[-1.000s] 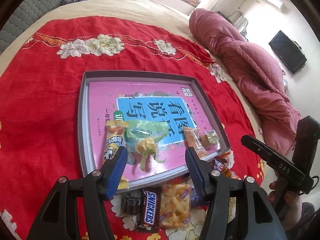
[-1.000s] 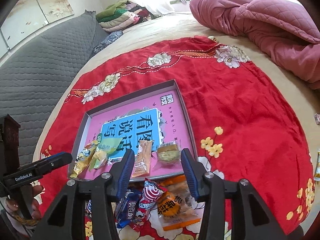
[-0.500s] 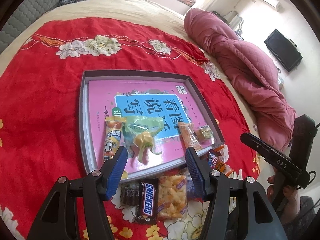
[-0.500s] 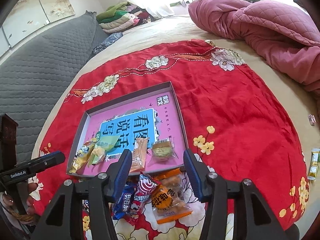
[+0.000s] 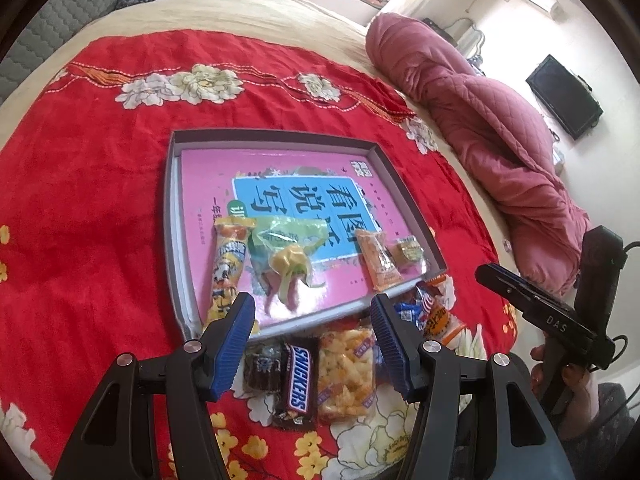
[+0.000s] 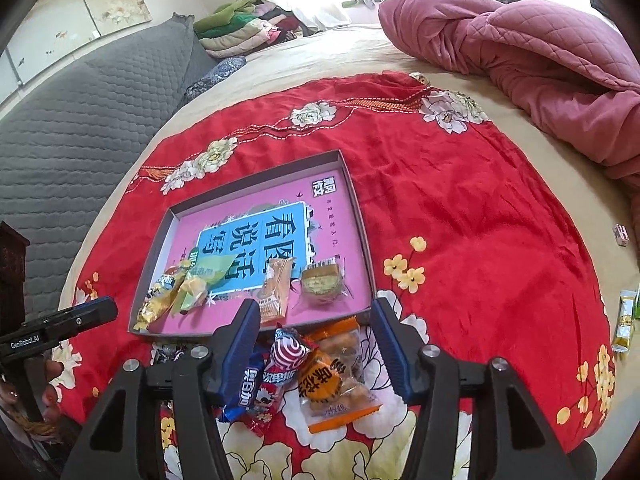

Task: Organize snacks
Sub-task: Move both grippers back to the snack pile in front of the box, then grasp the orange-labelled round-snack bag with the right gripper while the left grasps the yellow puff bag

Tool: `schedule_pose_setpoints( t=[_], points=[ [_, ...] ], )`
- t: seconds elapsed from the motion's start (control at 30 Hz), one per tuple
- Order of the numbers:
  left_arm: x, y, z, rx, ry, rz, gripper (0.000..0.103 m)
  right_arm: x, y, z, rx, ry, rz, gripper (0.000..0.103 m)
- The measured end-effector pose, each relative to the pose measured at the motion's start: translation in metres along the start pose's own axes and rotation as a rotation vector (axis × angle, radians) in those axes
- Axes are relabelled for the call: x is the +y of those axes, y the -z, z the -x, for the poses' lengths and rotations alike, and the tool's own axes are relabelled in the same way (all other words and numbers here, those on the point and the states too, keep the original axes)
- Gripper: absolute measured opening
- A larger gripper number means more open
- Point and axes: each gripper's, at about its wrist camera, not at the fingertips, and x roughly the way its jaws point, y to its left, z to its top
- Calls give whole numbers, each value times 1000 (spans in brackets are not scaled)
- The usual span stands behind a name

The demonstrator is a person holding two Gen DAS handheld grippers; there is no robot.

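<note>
Red floral bedspread (image 6: 460, 216) — shallow tray (image 6: 358, 216) holding four snacks. Loose packets lie just before its near rim. Right gripper (image 6: 314, 348): jaws opening, empty, above orange packet (image 6: 332, 380). Left gripper (image 5: 312, 344): spread, empty, over Snickers bar (image 5: 298, 380). Advice — straddle one packet only.

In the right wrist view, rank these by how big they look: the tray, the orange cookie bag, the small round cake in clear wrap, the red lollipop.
1. Tray, by far the largest.
2. Orange cookie bag.
3 and 4. Small round cake and red lollipop: they look about alike, and the lollipop lies nearer the camera, so I won't rank them.
</note>
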Motion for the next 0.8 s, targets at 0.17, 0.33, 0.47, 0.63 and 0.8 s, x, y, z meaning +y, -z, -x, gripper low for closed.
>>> schedule_pose_setpoints(
  t=[0.17,0.33,0.47,0.63,0.8],
  points=[
    [-9,6,-6,33,15,-28,62,0,5,-2,16,7,9,57],
    [-14,11,-12,61,30,-48,62,-1,11,-4,32,7,9,57],
    [-19,17,-21,99,43,-71,62,-4,16,-5,42,9,6,57],
    [-23,26,-34,152,38,-92,62,-7,21,-6,55,16,1,57],
    [-29,32,-44,191,33,-127,62,-11,26,-10,78,21,-1,58]
  ],
)
